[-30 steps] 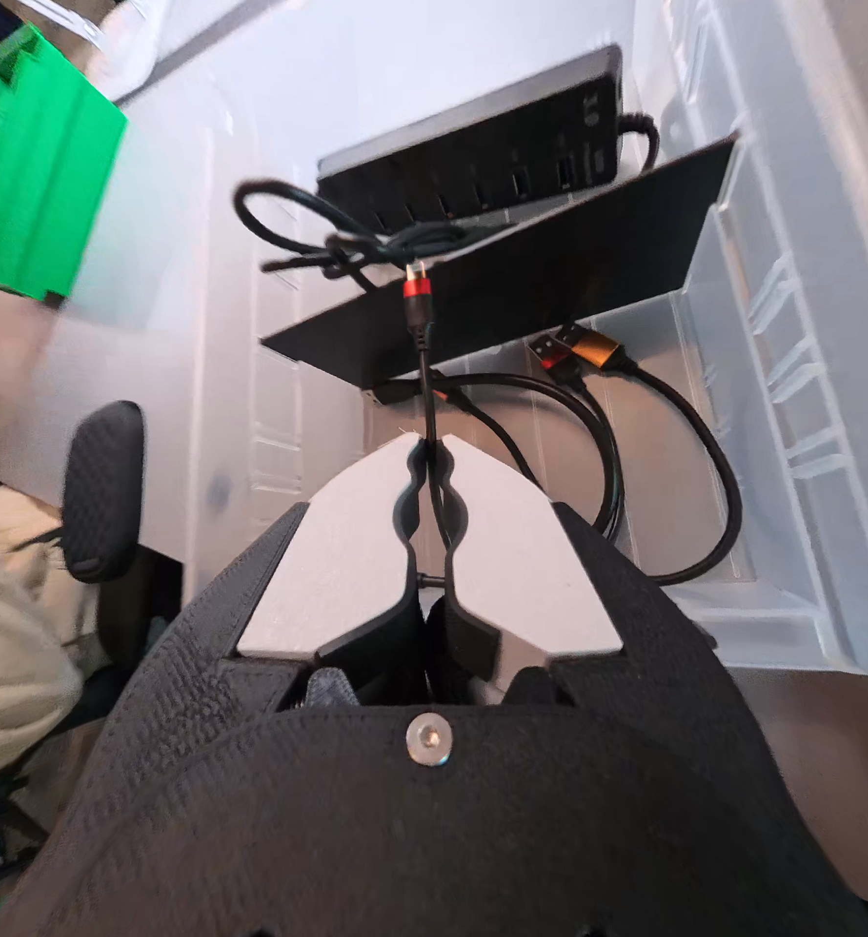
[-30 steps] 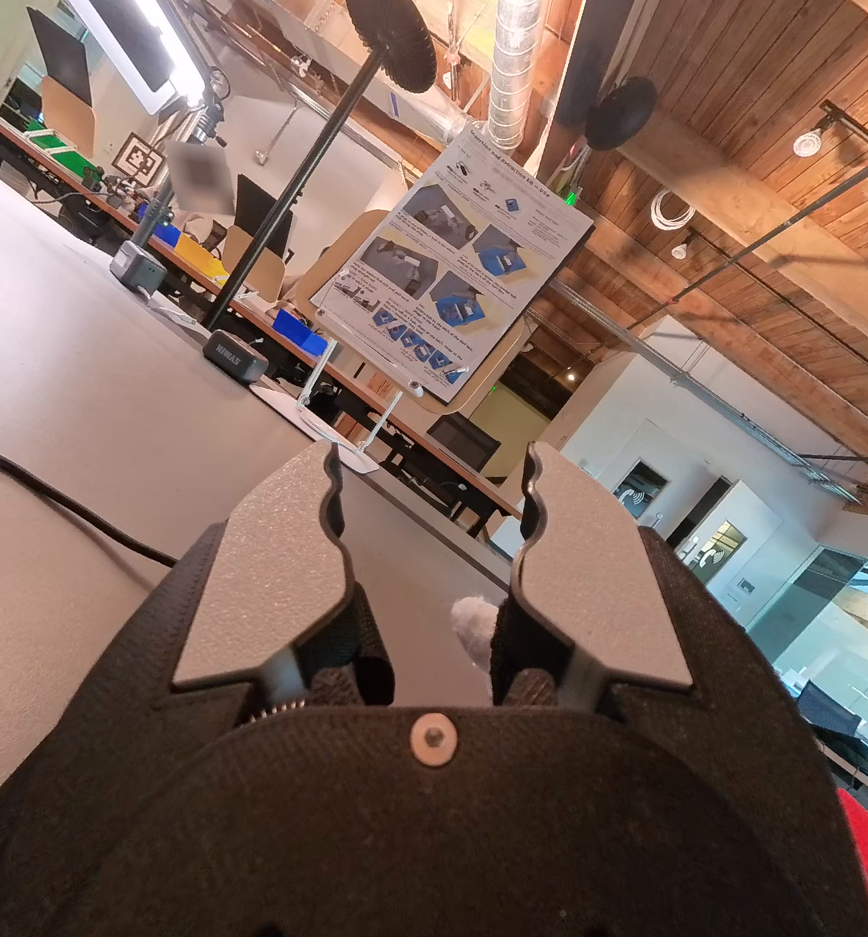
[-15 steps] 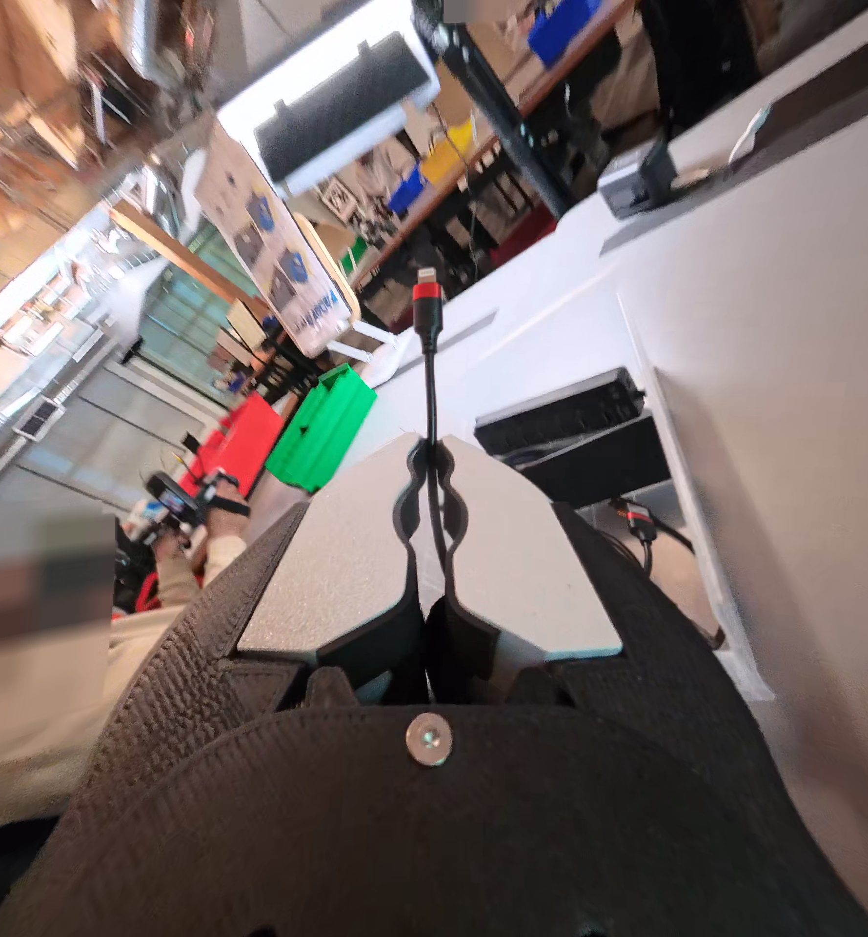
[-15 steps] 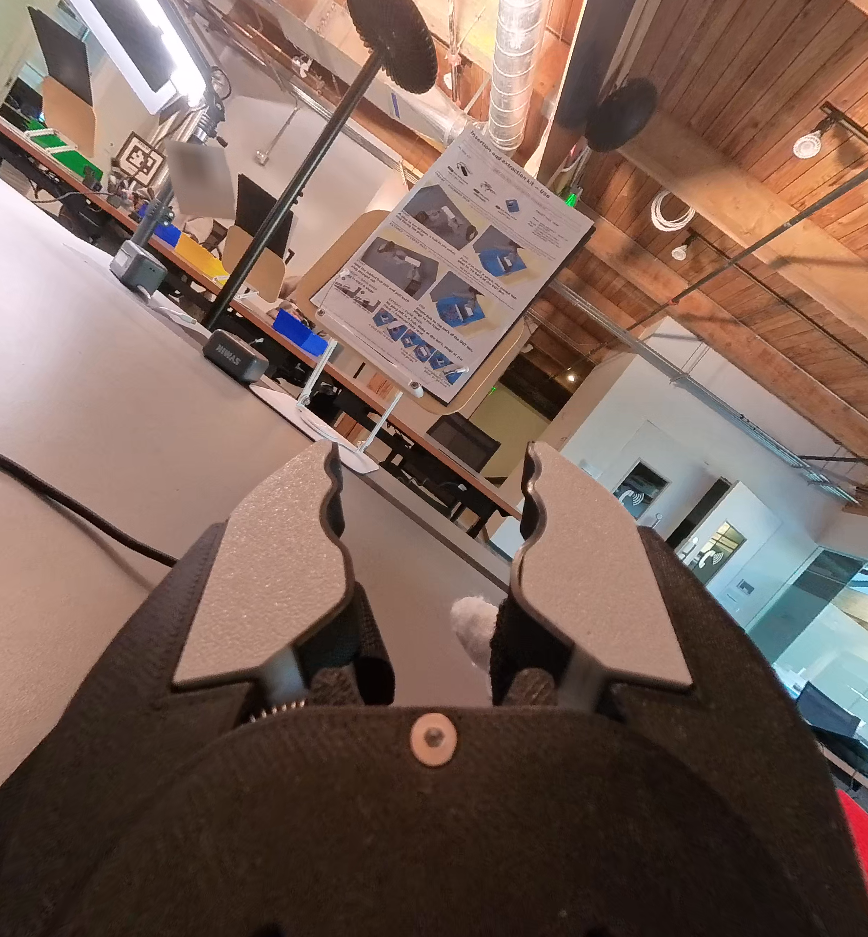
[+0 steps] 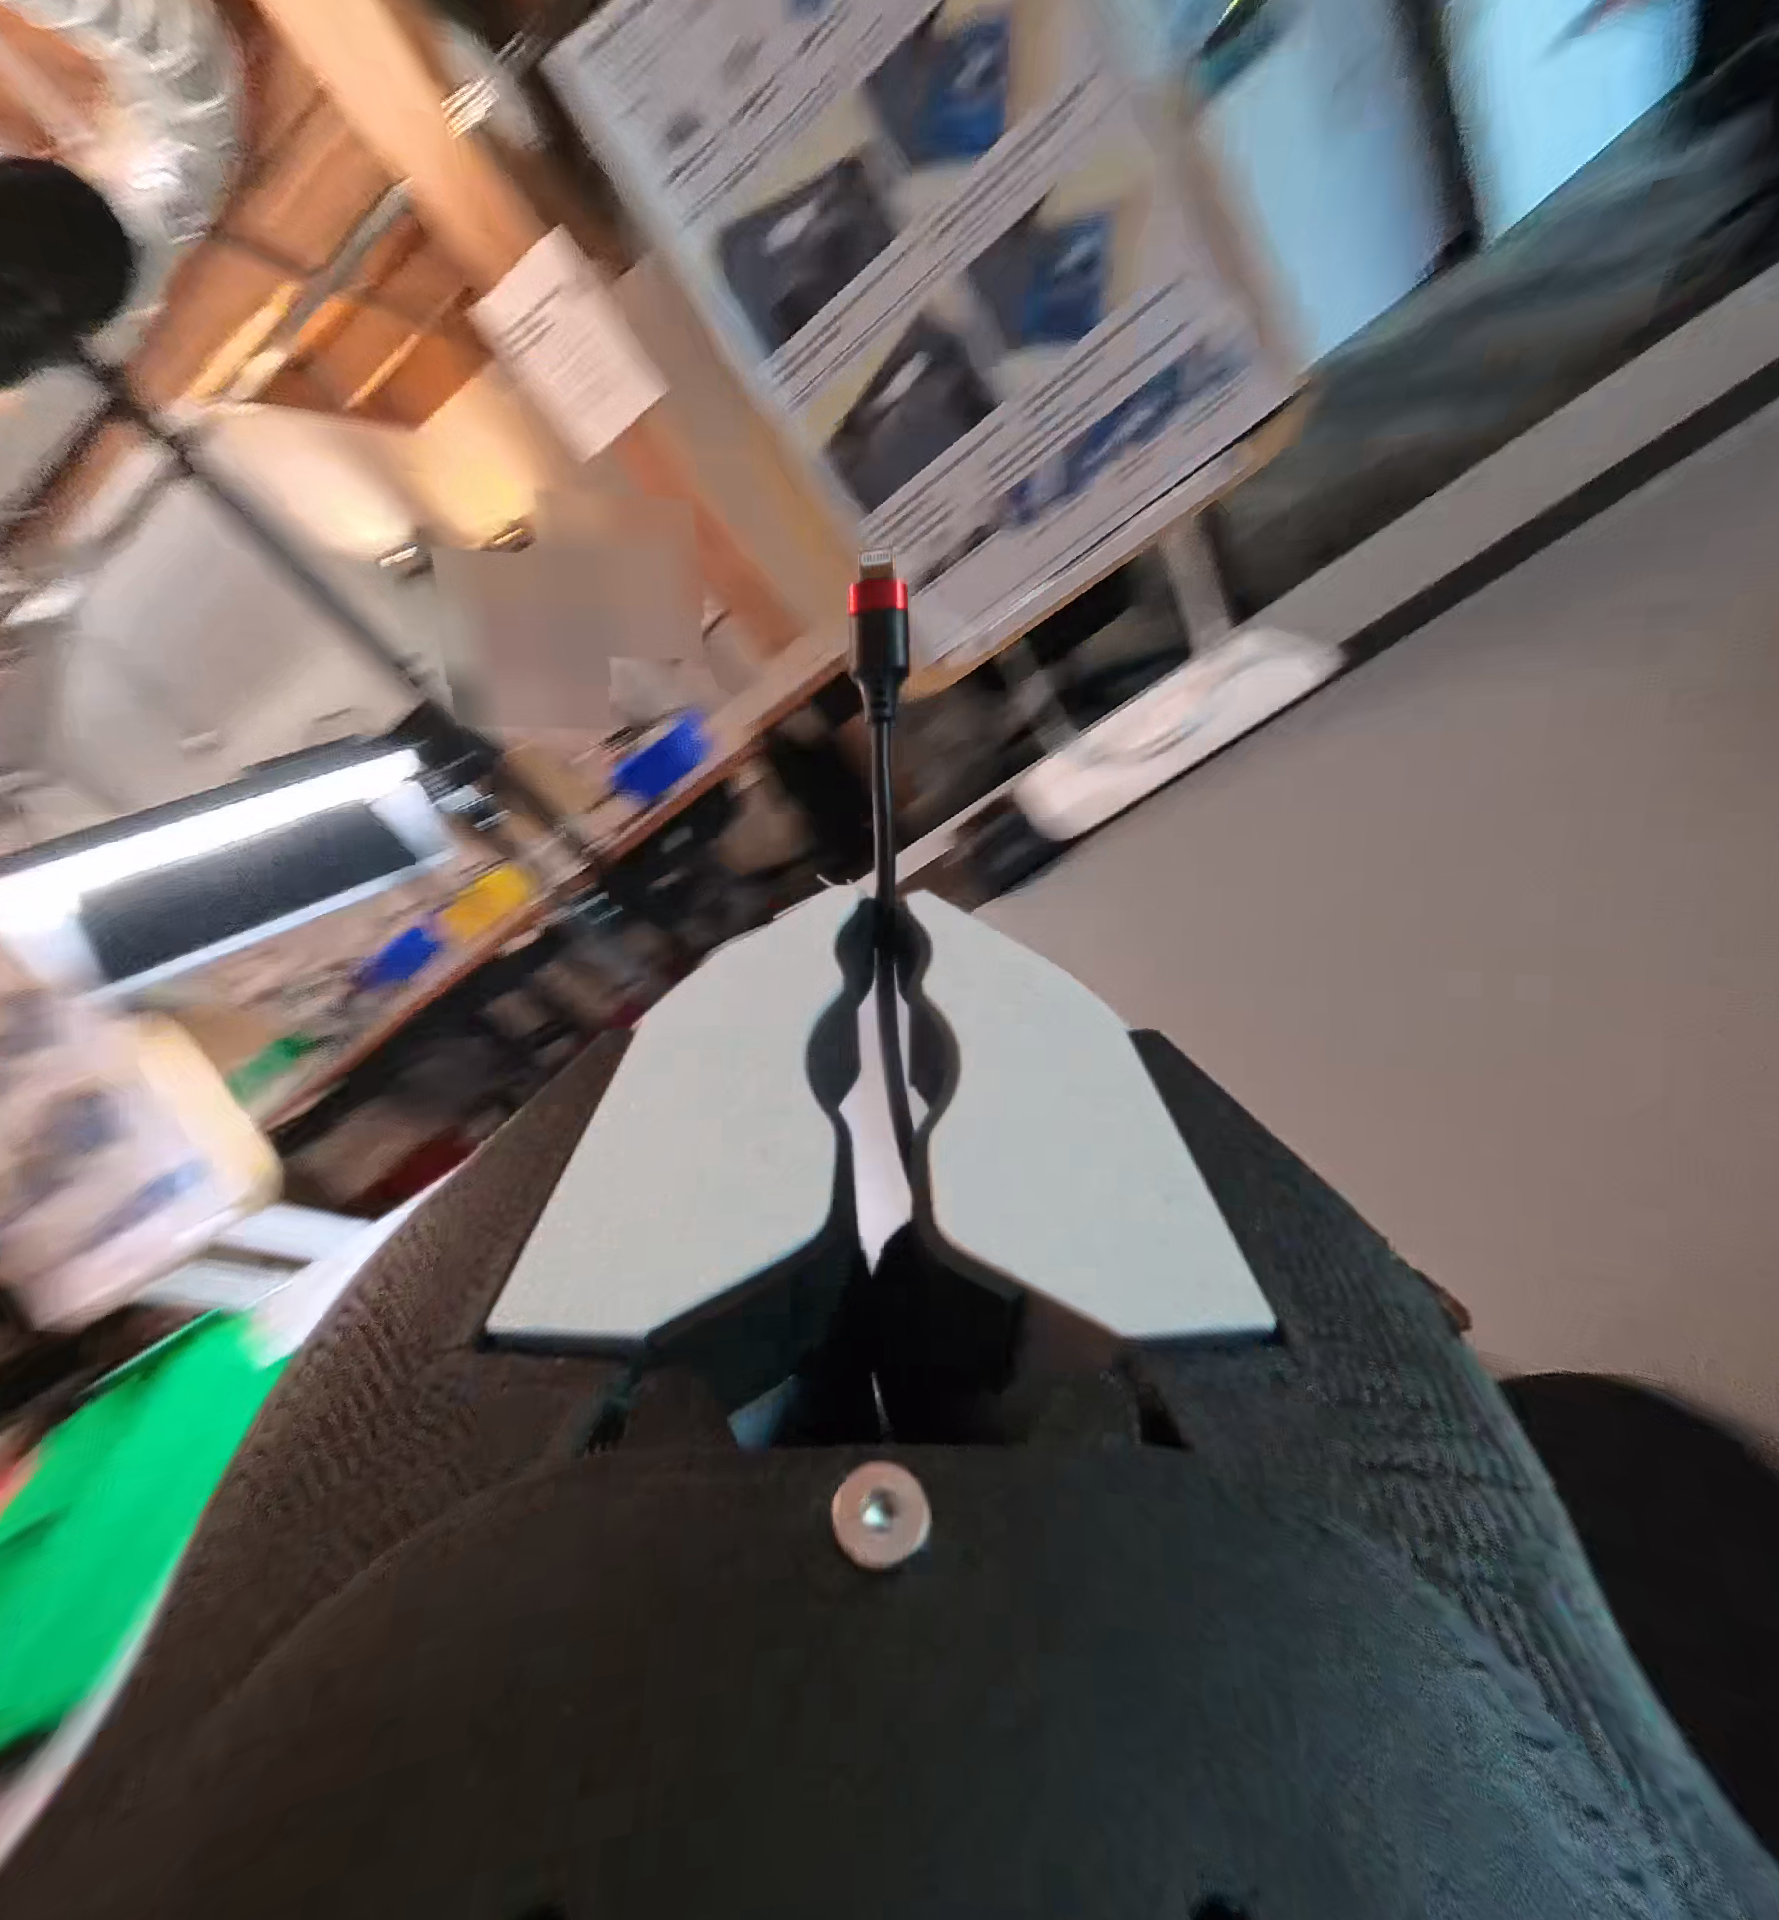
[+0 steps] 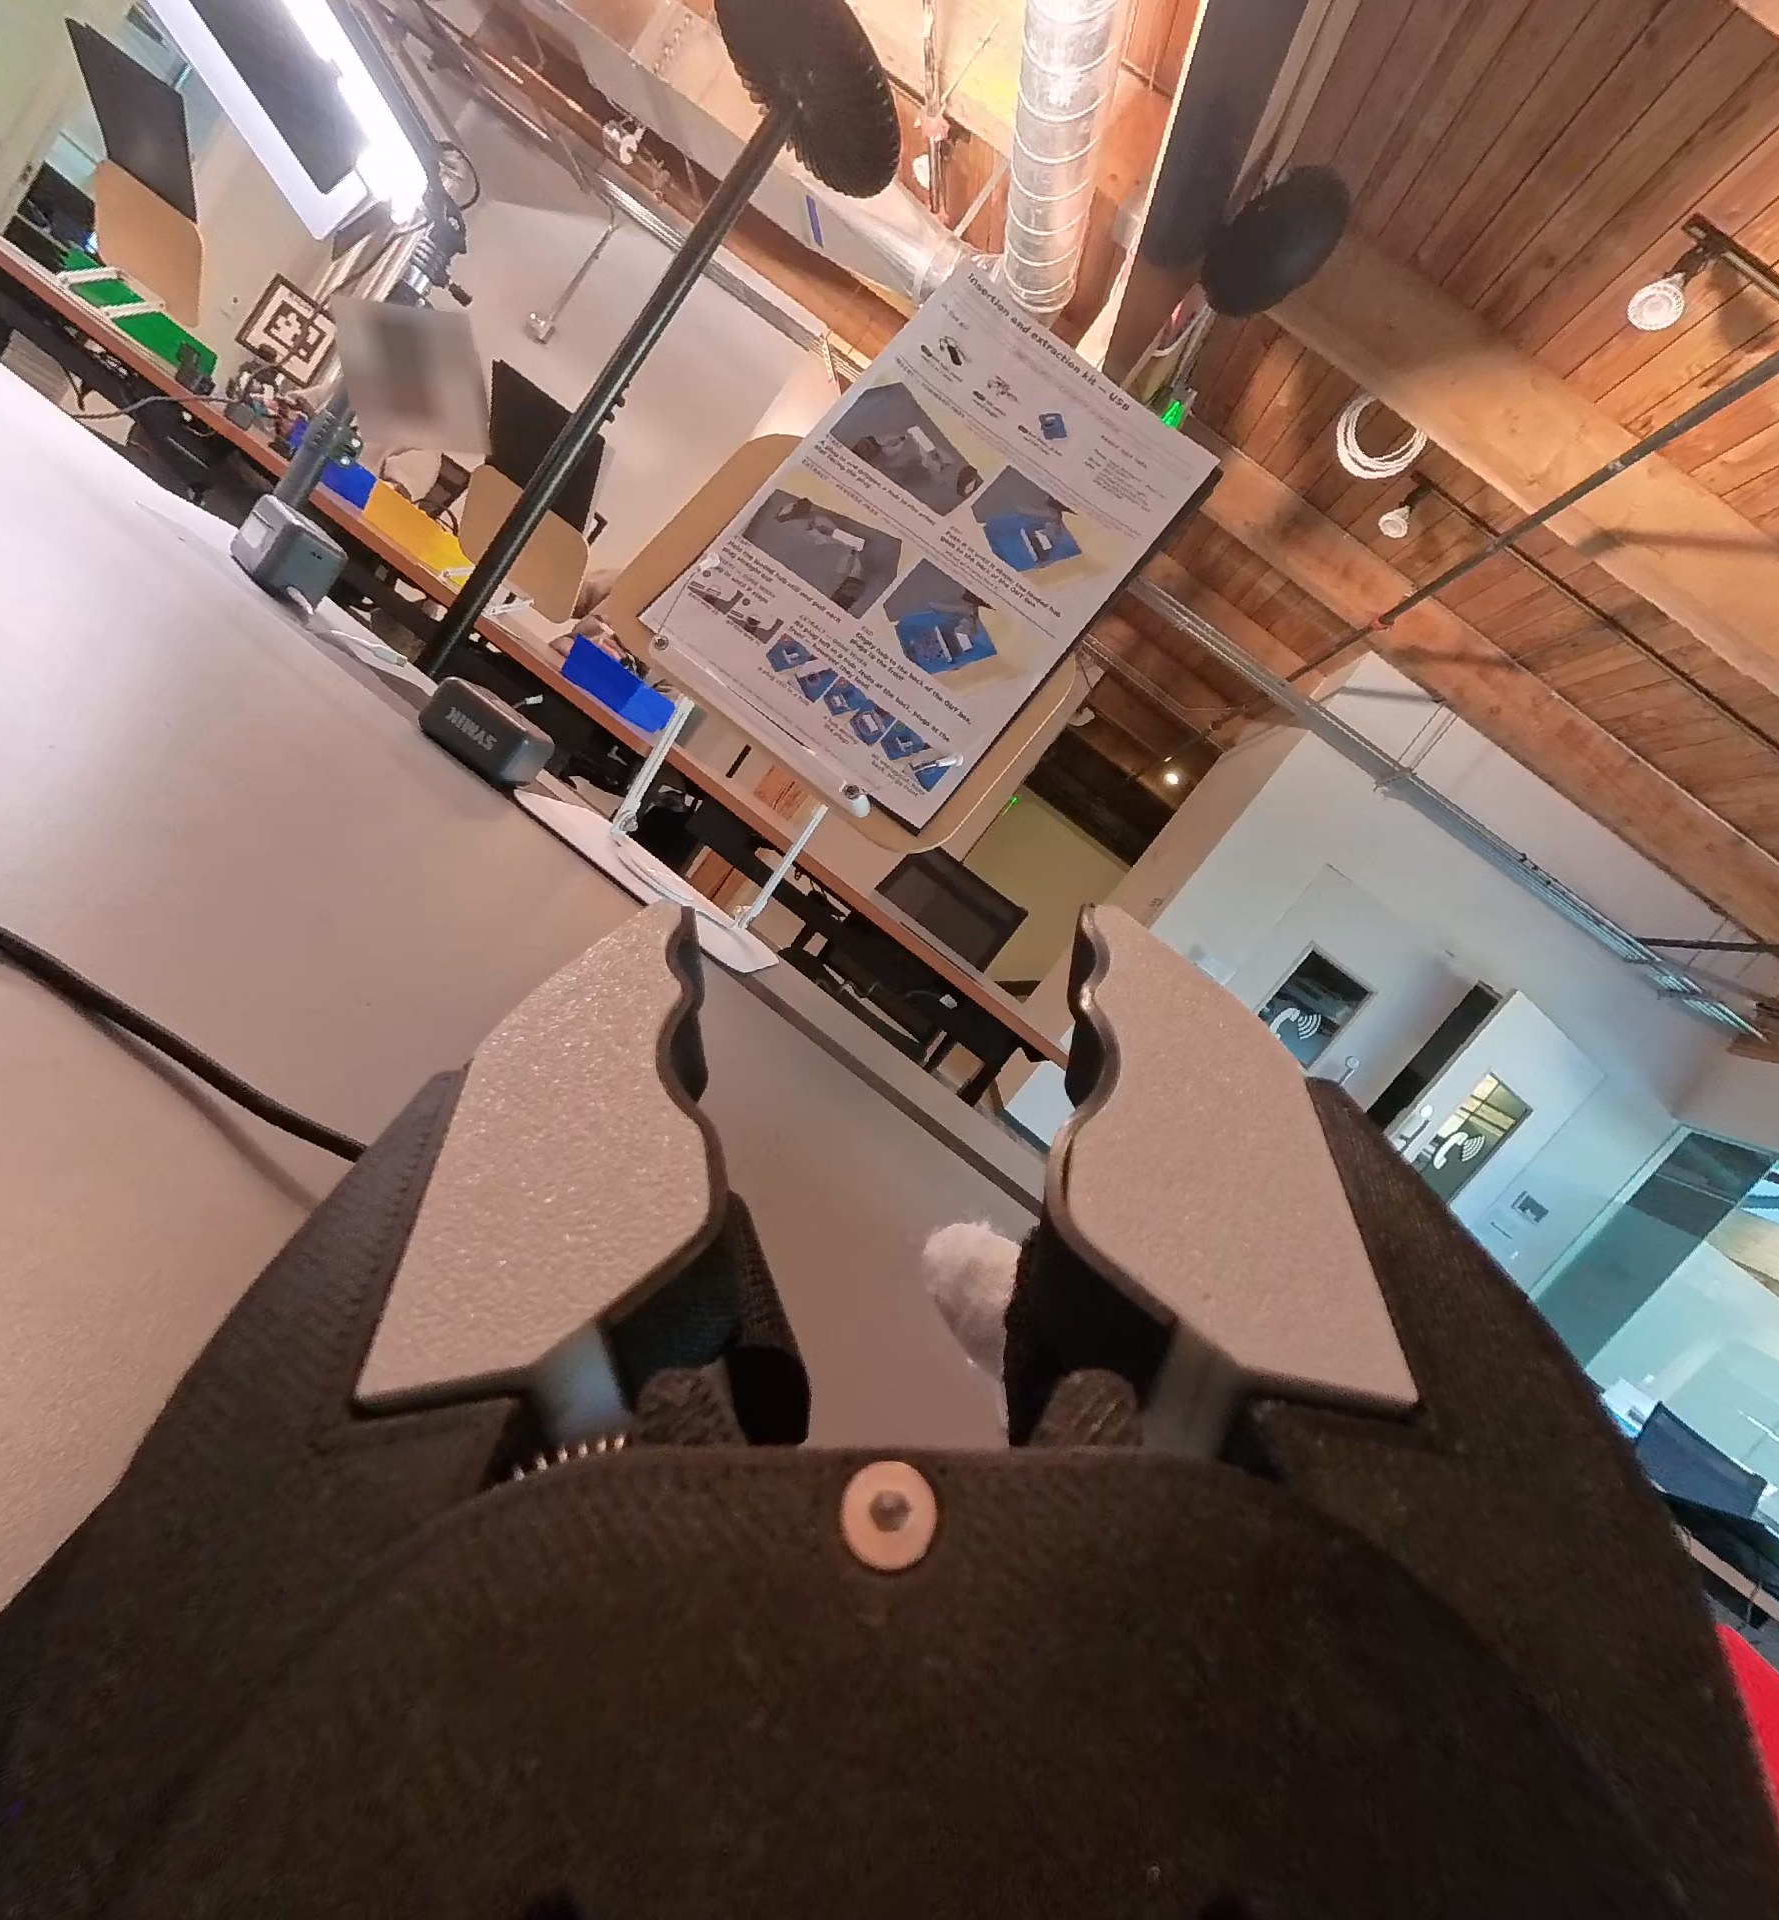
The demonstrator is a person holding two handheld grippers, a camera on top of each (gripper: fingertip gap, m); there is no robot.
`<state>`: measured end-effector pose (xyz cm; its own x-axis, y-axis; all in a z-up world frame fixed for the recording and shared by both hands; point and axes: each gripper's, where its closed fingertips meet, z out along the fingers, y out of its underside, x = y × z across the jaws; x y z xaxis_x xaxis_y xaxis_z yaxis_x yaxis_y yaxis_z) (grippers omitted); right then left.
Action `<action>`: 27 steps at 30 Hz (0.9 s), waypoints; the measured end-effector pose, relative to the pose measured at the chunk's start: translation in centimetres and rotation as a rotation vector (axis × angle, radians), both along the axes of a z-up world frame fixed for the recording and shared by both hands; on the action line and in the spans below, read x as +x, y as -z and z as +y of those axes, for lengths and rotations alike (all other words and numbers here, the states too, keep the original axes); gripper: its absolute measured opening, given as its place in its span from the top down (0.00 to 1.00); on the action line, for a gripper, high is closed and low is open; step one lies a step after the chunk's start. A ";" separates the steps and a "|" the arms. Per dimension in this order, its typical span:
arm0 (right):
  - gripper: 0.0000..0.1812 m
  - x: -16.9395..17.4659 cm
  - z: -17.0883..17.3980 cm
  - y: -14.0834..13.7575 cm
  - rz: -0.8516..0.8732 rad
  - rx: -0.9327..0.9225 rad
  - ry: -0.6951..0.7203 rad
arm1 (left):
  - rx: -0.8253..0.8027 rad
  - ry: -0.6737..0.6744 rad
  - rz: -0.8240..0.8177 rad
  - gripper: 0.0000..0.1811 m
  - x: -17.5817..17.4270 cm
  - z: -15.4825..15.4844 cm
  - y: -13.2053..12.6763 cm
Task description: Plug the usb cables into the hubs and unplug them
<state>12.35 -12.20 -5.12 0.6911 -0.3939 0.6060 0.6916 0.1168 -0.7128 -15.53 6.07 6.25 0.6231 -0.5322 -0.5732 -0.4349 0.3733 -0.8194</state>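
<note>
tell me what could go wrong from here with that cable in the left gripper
1. The left gripper pinches only the thin cable, well below the red-ringed plug, so the plug could wobble or bend aside when pushed into a port.
2. The left wrist view is motion-blurred and shows no hub, so aiming may be off.
3. The right gripper is open and empty, steadying nothing.

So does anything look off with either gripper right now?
The left gripper pinches a black cable whose red-collared plug points at blurred room, no hub in view. The right gripper rests open and empty over the grey table.
</note>
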 end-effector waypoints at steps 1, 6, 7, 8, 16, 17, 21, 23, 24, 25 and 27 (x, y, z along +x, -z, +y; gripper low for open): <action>0.63 0.0 0.0 0.0 0.000 0.000 -0.001 | -0.039 0.125 -0.049 0.99 1.7 -1.5 0.2; 0.61 -0.8 -0.3 -0.3 0.003 0.017 -0.062 | -0.166 0.543 -0.216 0.99 6.9 -7.2 1.1; 0.57 -1.7 -0.3 -0.4 -0.005 0.022 -0.127 | -0.189 0.594 -0.253 0.99 7.5 -7.9 1.2; 0.55 -3.4 -0.6 -0.6 -0.016 0.028 -0.236 | -0.211 0.646 -0.282 0.99 7.9 -8.6 1.3; 0.52 -12.6 -2.4 0.0 0.095 -0.112 -0.873 | -0.406 0.845 -0.439 0.99 8.7 -11.1 3.4; 0.54 -12.9 -2.4 0.2 0.084 -0.134 -0.882 | -0.425 0.870 -0.451 0.99 8.7 -11.3 3.6; 0.63 -14.2 -2.6 1.0 0.038 -0.198 -0.914 | -0.462 0.974 -0.502 0.99 8.3 -12.3 3.4; 0.66 -14.3 -2.5 1.4 0.018 -0.213 -0.905 | -0.473 1.028 -0.523 0.98 8.1 -13.0 3.0; 0.67 -14.4 -2.4 1.5 0.009 -0.218 -0.898 | -0.481 1.048 -0.531 0.98 8.0 -13.2 2.9; 0.68 -14.5 -2.3 1.7 -0.002 -0.222 -0.890 | -0.490 1.065 -0.538 0.98 8.0 -13.4 2.8; 0.69 -14.8 -2.1 2.2 -0.044 -0.246 -0.876 | -0.508 1.094 -0.556 0.98 7.9 -13.8 2.7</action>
